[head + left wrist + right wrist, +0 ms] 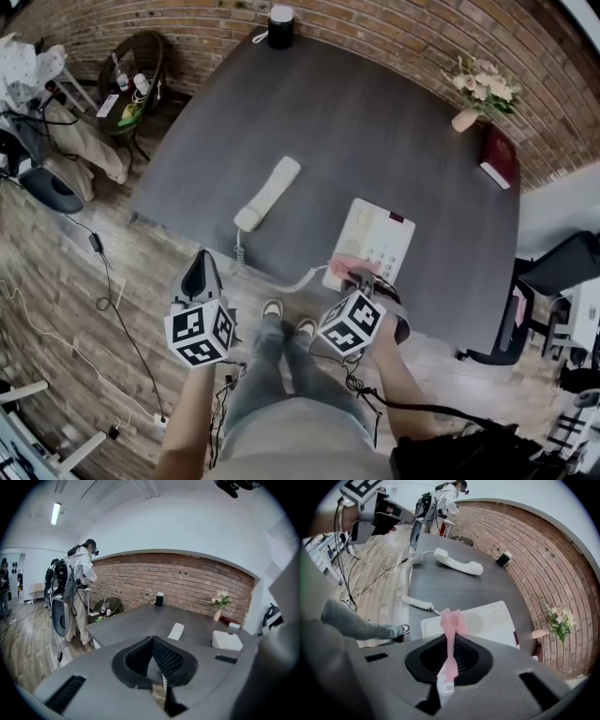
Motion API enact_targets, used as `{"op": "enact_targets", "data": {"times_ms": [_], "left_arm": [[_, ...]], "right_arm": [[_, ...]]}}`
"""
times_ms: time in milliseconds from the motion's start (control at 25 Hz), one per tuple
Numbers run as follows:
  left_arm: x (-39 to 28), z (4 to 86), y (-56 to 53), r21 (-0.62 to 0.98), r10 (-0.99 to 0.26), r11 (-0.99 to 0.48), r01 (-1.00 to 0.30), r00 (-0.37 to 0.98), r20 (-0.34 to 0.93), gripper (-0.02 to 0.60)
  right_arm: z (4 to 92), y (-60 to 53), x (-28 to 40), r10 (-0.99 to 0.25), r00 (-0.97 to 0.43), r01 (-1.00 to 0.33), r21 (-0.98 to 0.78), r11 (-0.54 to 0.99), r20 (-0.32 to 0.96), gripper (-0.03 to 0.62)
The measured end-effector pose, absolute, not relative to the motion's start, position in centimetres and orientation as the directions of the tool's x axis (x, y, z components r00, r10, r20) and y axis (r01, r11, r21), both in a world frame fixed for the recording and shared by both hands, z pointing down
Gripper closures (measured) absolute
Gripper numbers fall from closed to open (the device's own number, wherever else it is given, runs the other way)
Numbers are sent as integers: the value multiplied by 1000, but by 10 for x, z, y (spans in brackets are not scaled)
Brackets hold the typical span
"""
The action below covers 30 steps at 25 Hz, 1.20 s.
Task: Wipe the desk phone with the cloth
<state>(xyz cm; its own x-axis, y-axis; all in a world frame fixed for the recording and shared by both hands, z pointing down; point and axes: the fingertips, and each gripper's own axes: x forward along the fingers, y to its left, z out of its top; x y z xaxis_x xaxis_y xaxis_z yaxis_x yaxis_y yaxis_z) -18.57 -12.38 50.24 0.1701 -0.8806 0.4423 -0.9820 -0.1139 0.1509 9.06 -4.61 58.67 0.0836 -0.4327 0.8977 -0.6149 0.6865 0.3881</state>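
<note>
The right claw [450, 641] is pinching the pink cloth [451, 620] over the near edge of the white desk phone [492, 620] on the worktop [356, 122], the left claw [152, 644] is hanging closed and empty, so I think rubbing across the phone is coming next.

Dark grey bench [375, 112] with a curved front edge, white desk phone [380, 234] near that edge, handset [269, 192] lying off it to the left, coiled cord [298, 281] joining them, black cylinder [280, 26] at the far edge, vase of flowers [466, 117] and dark red book [499, 157] at the right.
</note>
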Motion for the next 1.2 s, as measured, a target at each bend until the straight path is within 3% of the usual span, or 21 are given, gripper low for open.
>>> {"op": "enact_targets", "data": {"times_ms": [520, 880, 1200], "left_arm": [[-160, 505, -110, 148, -873, -143, -979, 195, 447, 577], [-155, 505, -99, 137, -871, -143, -980, 191, 452, 577], [-133, 495, -107, 149, -876, -172, -974, 220, 428, 577]], "right_arm": [[598, -7, 79, -390, 7, -618, 311, 722, 921, 577], [593, 14, 62, -341, -118, -662, 182, 727, 933, 577], [555, 6, 87, -390, -160, -730, 157, 665, 907, 577]]}}
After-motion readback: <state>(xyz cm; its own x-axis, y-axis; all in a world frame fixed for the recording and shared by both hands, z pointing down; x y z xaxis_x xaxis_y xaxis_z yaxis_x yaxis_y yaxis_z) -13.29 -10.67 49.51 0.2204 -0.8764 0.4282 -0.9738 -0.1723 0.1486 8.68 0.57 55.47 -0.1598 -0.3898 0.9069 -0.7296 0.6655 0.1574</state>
